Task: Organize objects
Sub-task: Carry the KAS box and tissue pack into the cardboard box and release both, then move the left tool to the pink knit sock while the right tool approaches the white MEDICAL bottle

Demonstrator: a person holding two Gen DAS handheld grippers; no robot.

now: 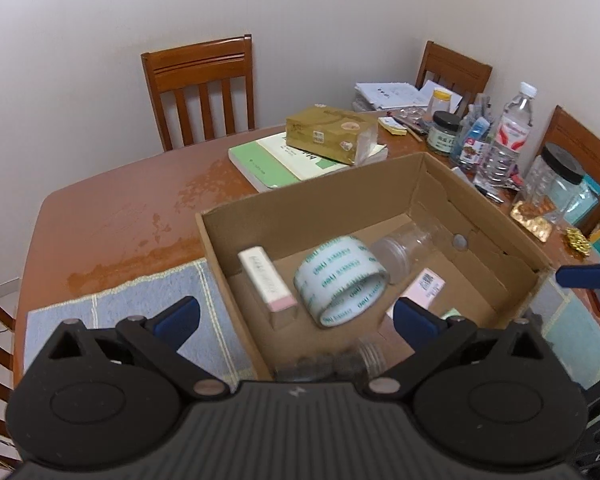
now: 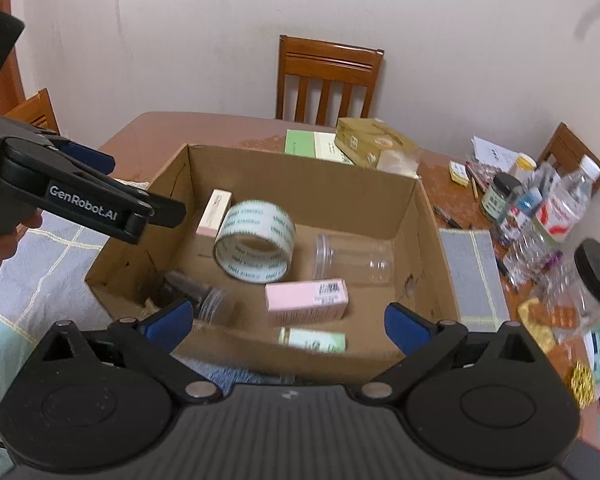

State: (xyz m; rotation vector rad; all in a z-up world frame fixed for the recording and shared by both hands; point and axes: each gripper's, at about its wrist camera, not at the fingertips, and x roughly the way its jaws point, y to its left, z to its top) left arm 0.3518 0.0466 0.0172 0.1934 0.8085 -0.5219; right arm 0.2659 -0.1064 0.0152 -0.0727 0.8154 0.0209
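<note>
Cardboard box point(image 2: 416, 216) holds tape point(image 2: 256, 240) and cartons; both grippers, left point(image 1: 296, 316) and right point(image 2: 288, 320), gape wide, empty. Next pick: approach table point(image 1: 112, 200) clutter squarely, jaws spread.

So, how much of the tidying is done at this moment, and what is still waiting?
Done: the cardboard box already holds a tape roll, a clear jar, a pink box and a green box. In hand: nothing; the left hand-held gripper and right hand-held gripper are both open and empty. Left: the bottles and black-lidded jar still stand outside it.
</note>
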